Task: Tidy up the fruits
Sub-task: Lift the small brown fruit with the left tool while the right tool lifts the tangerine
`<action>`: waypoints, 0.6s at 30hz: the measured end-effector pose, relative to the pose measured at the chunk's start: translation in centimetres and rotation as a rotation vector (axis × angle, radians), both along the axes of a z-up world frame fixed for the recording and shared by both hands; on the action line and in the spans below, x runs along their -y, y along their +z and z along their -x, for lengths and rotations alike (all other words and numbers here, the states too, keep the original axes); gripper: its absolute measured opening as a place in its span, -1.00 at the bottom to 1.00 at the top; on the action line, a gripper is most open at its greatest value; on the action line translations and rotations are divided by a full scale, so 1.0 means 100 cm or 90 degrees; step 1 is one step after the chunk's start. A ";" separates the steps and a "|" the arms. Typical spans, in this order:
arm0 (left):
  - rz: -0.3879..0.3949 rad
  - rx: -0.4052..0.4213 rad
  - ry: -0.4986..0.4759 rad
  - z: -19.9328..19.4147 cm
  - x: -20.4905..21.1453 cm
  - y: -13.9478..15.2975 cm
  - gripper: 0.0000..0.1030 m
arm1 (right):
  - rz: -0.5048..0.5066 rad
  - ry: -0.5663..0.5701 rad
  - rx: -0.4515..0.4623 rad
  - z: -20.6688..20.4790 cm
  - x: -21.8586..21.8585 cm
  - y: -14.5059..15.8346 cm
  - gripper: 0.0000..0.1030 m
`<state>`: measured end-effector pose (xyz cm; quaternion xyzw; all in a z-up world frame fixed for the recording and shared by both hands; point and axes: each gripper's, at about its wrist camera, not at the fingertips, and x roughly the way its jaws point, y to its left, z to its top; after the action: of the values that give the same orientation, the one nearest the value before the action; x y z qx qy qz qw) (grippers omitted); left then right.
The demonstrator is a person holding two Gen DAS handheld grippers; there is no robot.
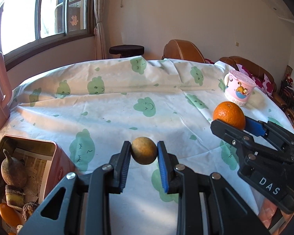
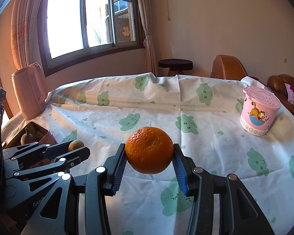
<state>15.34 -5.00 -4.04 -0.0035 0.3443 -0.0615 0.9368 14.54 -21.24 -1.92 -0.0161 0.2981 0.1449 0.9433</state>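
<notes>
My left gripper point(image 1: 144, 148) is shut on a small brown-yellow round fruit point(image 1: 144, 150), held just above the tablecloth. In the right wrist view that same small fruit point(image 2: 75, 145) shows between the left gripper's fingers at the left. My right gripper point(image 2: 149, 150) is shut on a large orange point(image 2: 149, 149), lifted off the cloth. The orange point(image 1: 229, 114) and the right gripper point(image 1: 243, 126) also appear at the right of the left wrist view. A pink tin box point(image 1: 58, 166) at the lower left holds a brown pear-shaped fruit point(image 1: 12, 171) and other items.
A pink lidded cartoon cup point(image 2: 258, 110) stands at the table's right side. A pink jug point(image 2: 29, 92) stands at the back left beside the tin box point(image 2: 47, 135). The table wears a white cloth with green cloud prints point(image 2: 166, 105). Brown sofas and a dark stool lie beyond.
</notes>
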 end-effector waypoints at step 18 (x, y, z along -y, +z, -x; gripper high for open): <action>-0.012 0.056 0.012 0.014 0.001 0.009 -0.44 | 0.000 -0.003 0.054 0.015 0.000 0.007 -0.07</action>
<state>13.98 -5.07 -3.09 0.0049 0.3032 -0.0496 0.9516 13.09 -21.25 -1.17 -0.0219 0.2579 0.1420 0.9554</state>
